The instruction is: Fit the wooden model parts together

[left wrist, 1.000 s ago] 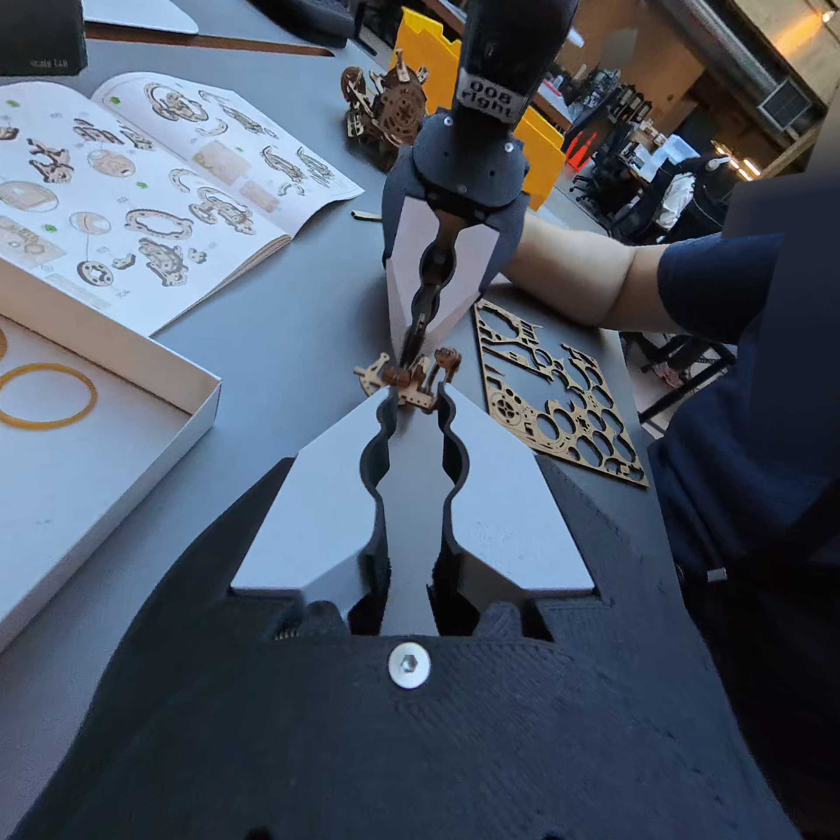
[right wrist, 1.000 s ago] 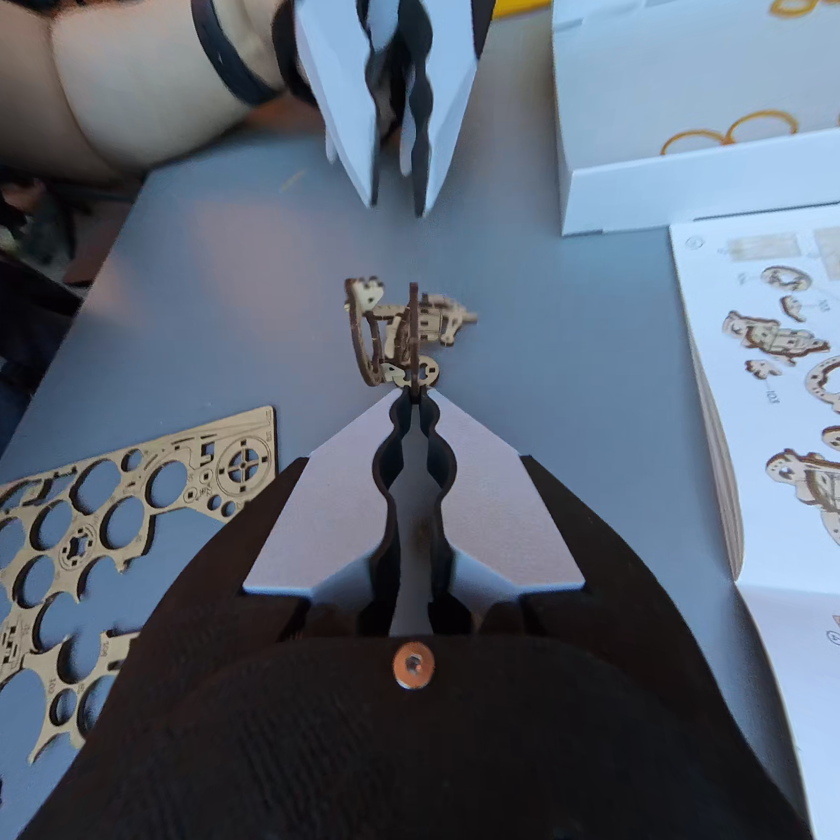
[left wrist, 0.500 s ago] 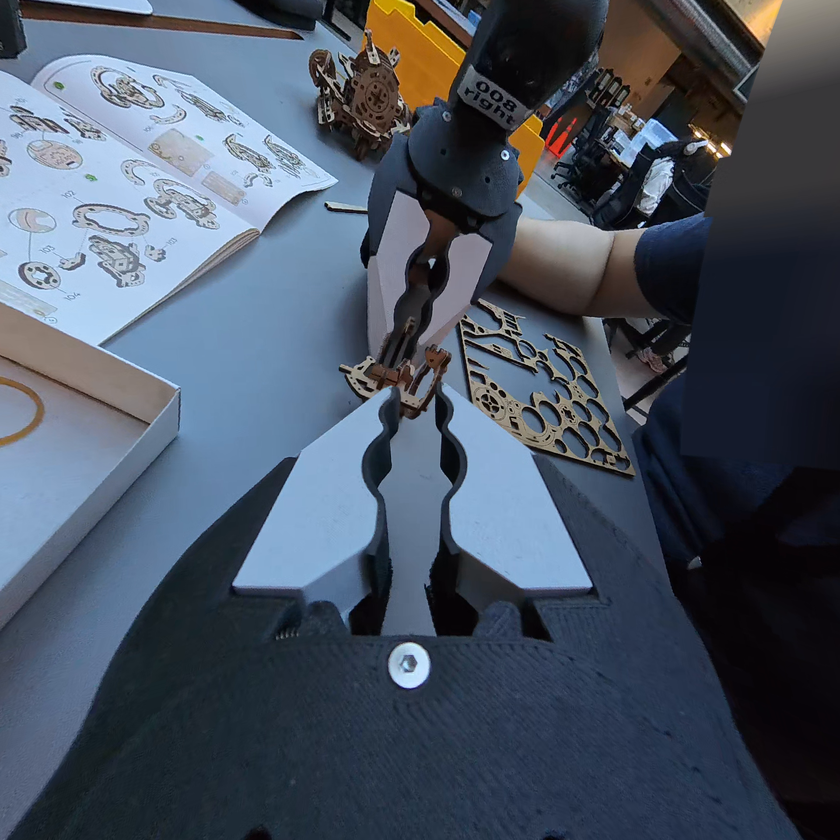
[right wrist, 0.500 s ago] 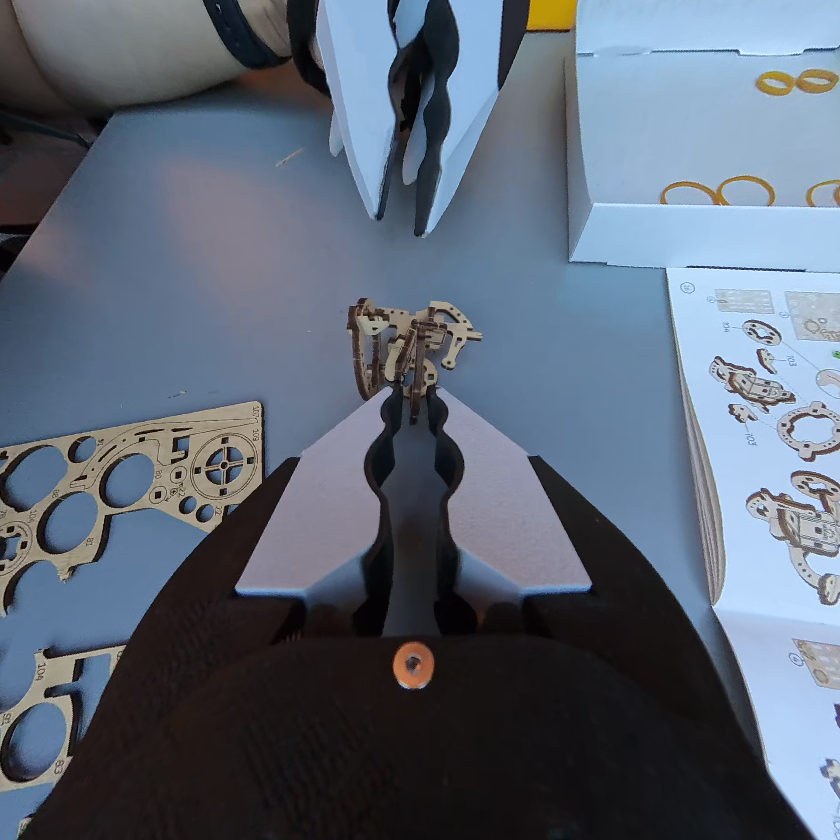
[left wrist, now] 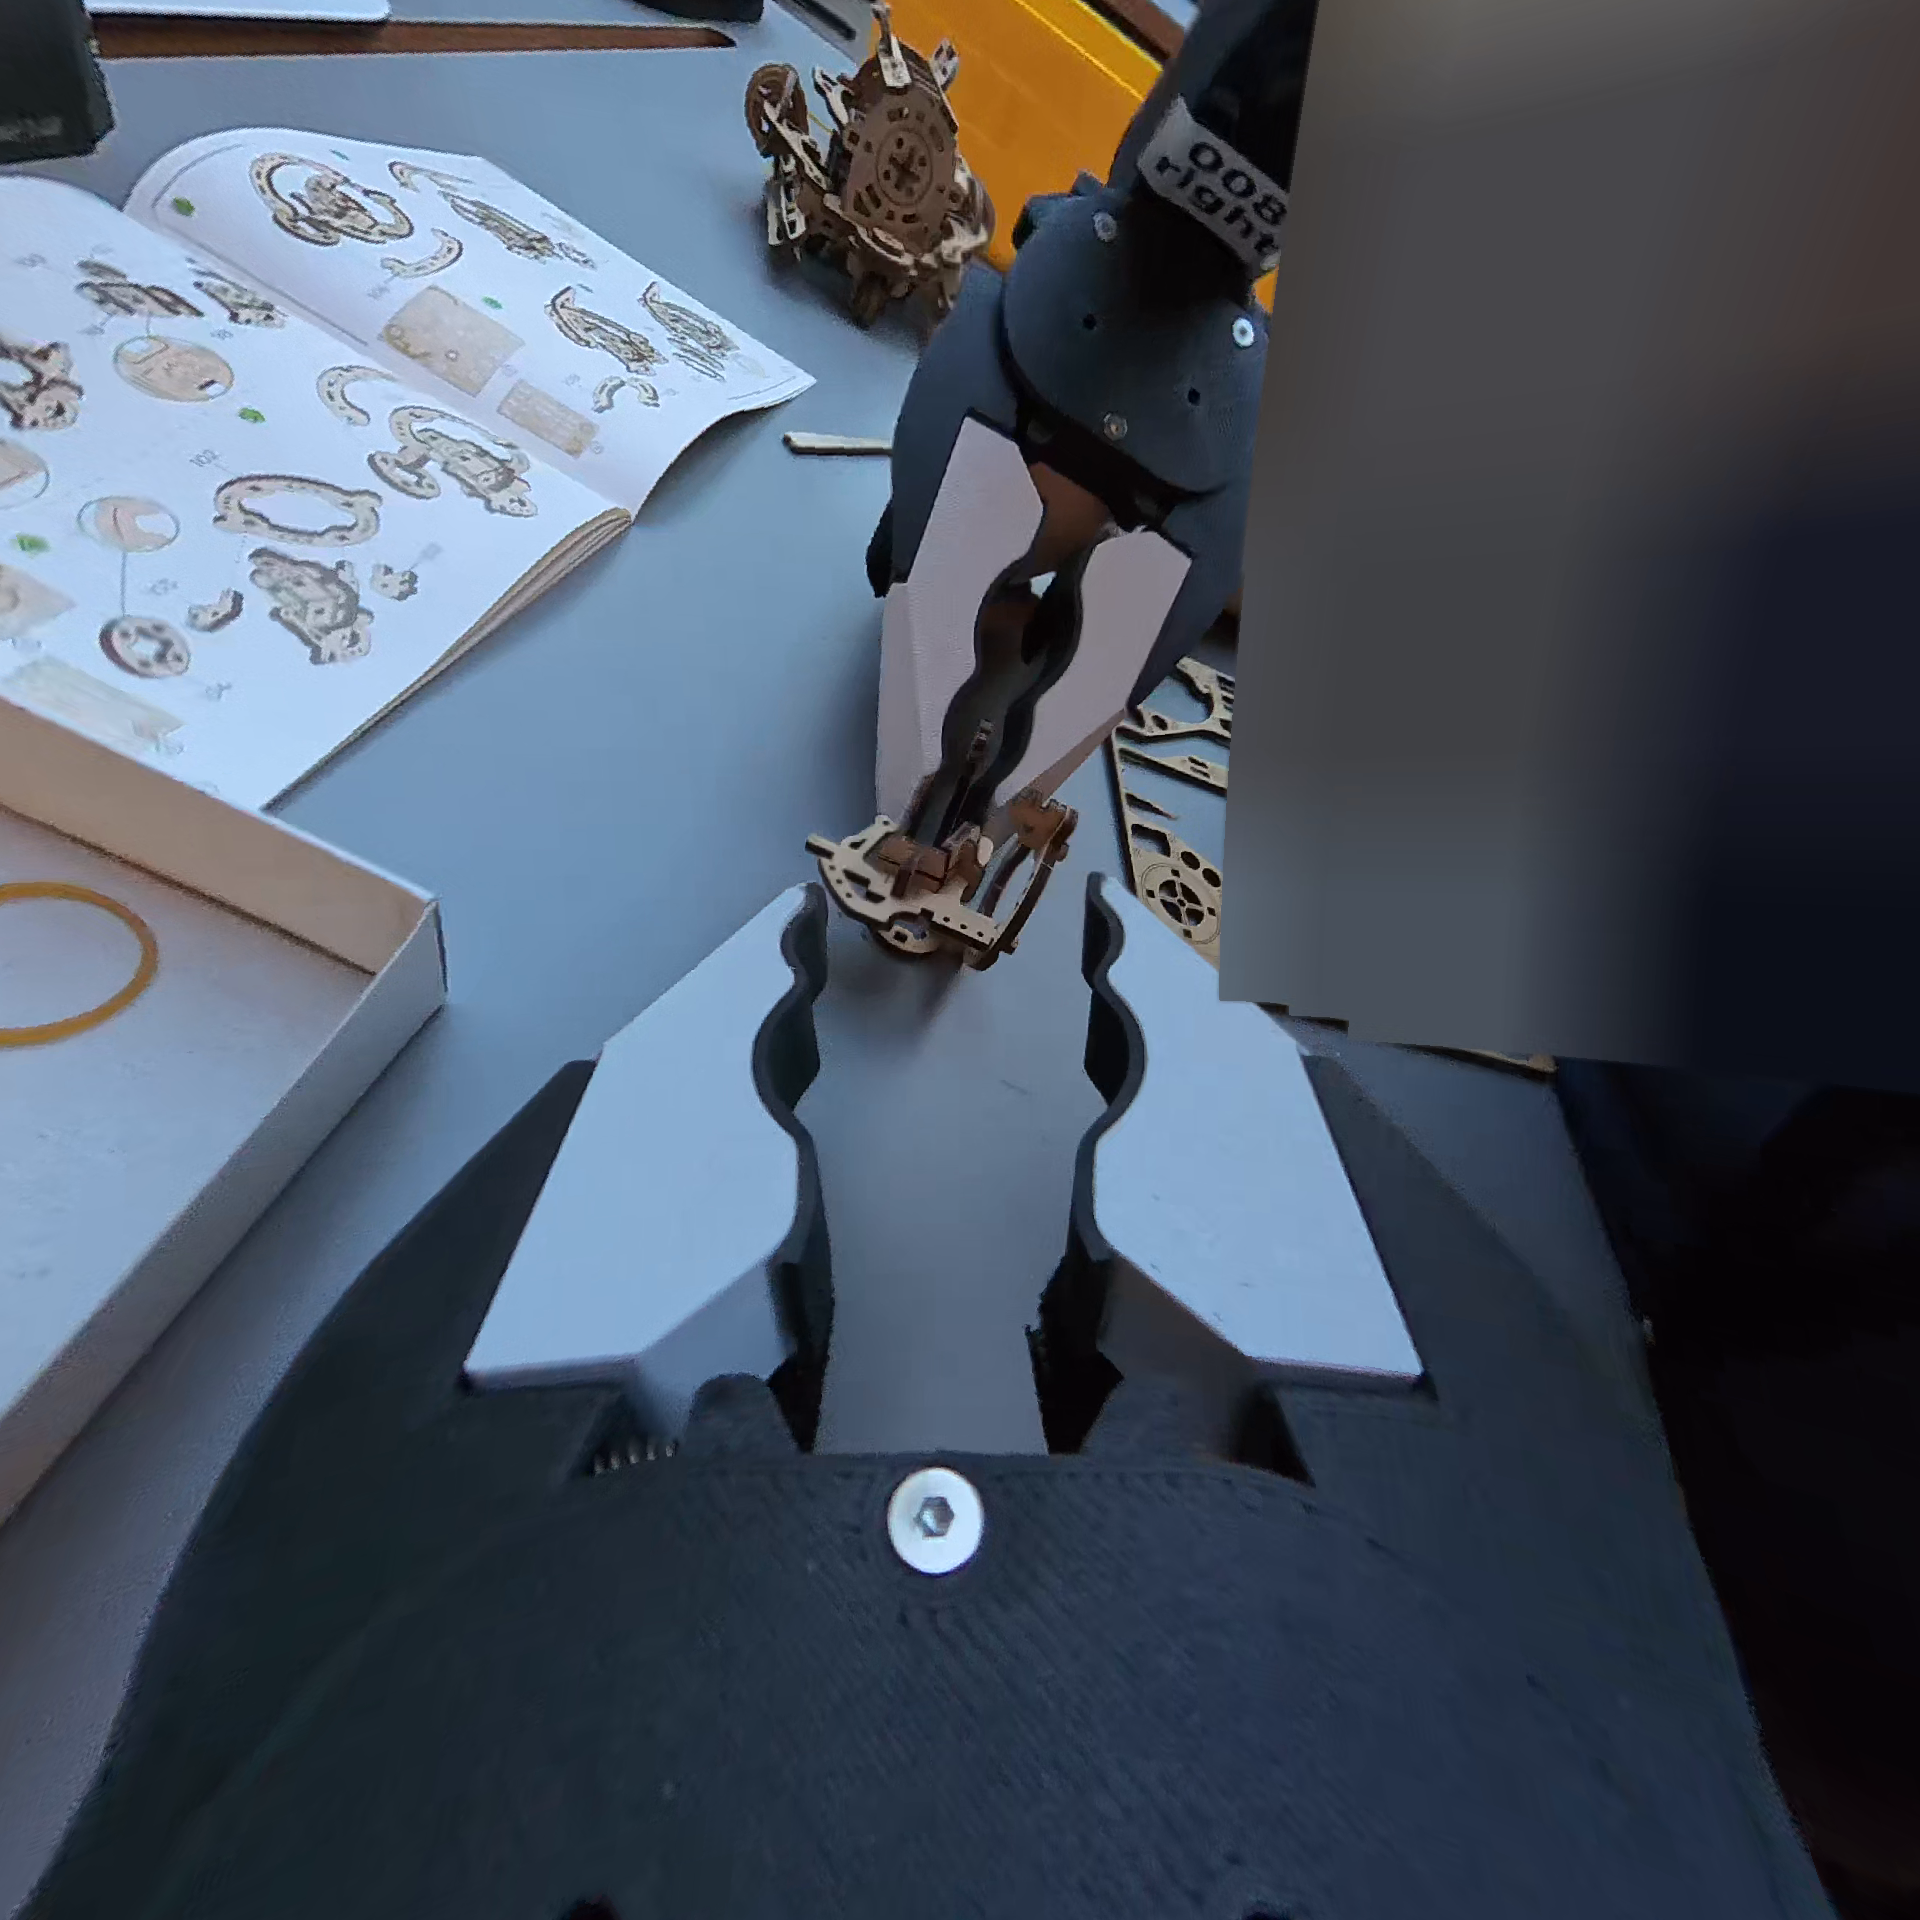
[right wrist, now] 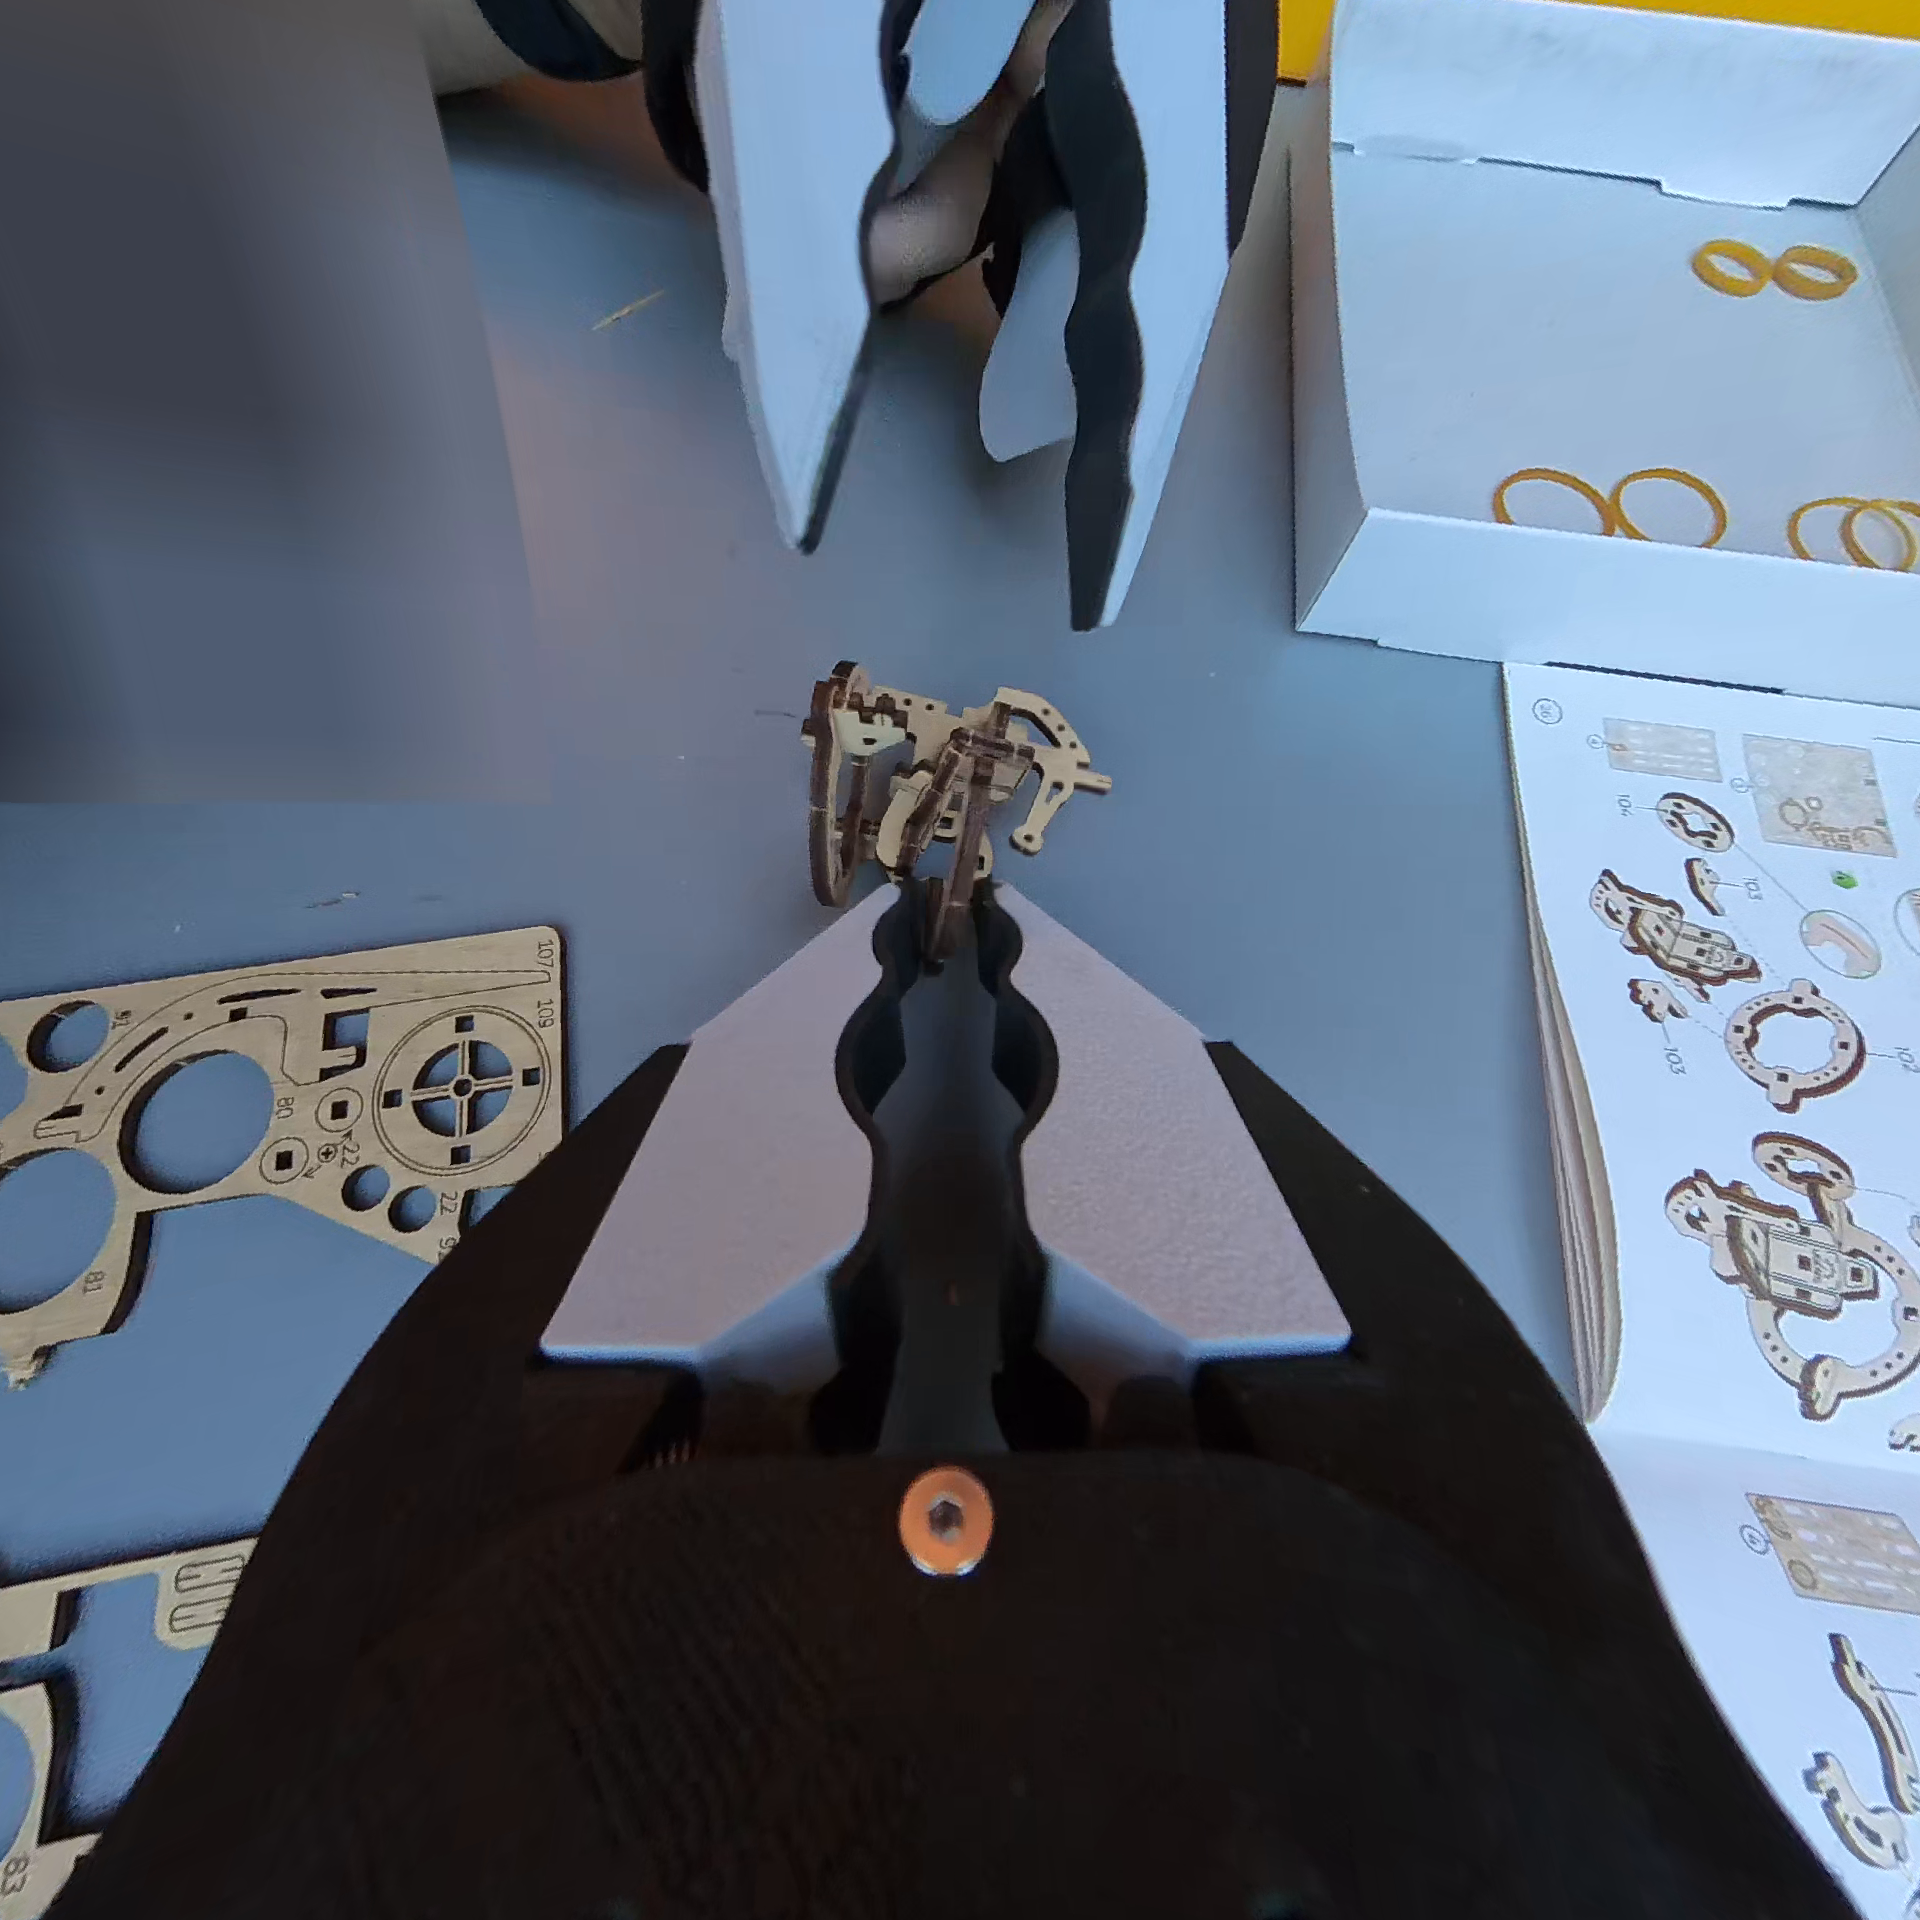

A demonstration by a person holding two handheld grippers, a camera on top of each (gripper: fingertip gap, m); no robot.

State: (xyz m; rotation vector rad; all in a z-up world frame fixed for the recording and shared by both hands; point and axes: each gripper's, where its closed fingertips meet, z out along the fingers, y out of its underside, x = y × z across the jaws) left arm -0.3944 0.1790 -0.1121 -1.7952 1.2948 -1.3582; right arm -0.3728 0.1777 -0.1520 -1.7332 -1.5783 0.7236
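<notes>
In the left wrist view, a shallow white box (left wrist: 208, 1039) holding a yellow rubber band (left wrist: 73, 961) is seen at the far left, with an open instruction booklet (left wrist: 343, 416) behind it on the grey table (left wrist: 644, 727). Further back, a larger assembled wooden model (left wrist: 883, 197) stands in front of a yellow bin (left wrist: 1039, 94).

At the centre lies the small wooden subassembly (left wrist: 940, 883), resting on the table. It is built of thin, pale laser-cut plywood pieces with dark burnt edges: curved arms pierced with rows of tiny holes, slotted crosswise into flat notched plates. The left gripper (left wrist: 951, 914) is held just short of it, its jaws spread wide apart and touching nothing.

The right gripper (left wrist: 956, 810) comes down from above, and its jaws are closed on a thin upright piece of the subassembly. To its right, a punched-out plywood sheet (left wrist: 1174, 831) lies flat, partly hidden.

In the right wrist view, the plywood sheet (right wrist: 291, 1101) is seen at the left, the subassembly (right wrist: 935, 790) in the middle just beyond the tips of the right gripper (right wrist: 943, 920), and the left gripper (right wrist: 956, 582) above it with a clear gap between its jaws. The white box (right wrist: 1558, 603) and booklet (right wrist: 1714, 1039) are found at the right.
</notes>
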